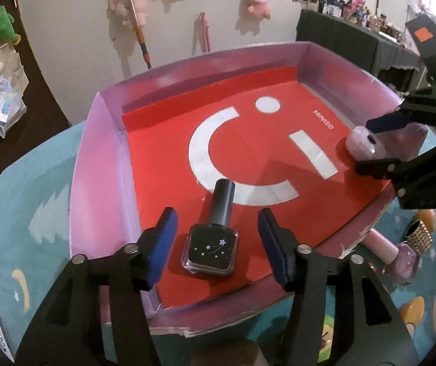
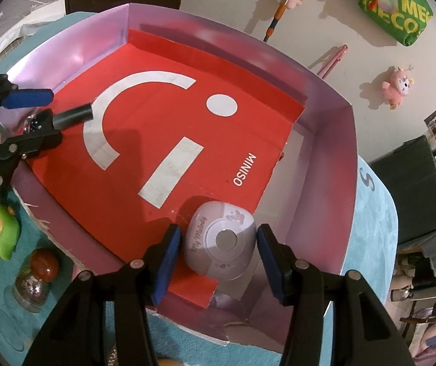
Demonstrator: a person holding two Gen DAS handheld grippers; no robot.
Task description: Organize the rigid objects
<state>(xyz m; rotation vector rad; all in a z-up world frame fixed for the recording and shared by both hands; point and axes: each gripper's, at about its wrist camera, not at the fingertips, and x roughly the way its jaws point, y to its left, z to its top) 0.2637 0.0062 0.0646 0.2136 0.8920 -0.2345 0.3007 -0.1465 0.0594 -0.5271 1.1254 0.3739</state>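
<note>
A: Where is the black nail polish bottle?

B: It lies flat on the red liner inside the lilac box, near the corner closest to the left wrist view, cap pointing toward the white curved mark. The left tongs straddle it, spread, with a gap between each blue pad and the glass. Nothing is pinched.

A: And the other side?

B: The right tongs stand over the lilac rounded case, which rests on the liner near the box's opposite corner, partly off the liner's torn edge. The pads sit just beside its flanks. The left-hand pad shows a sliver of red between it and the case; on the other side I cannot tell whether it touches.

A: Anything outside the box?

B: On the teal tabletop, yes. Beside the box wall lie a lilac polish bottle and a studded gold object. From the right wrist view, a green bear figure and a glass bottle with a red ball top stand close together.
</note>
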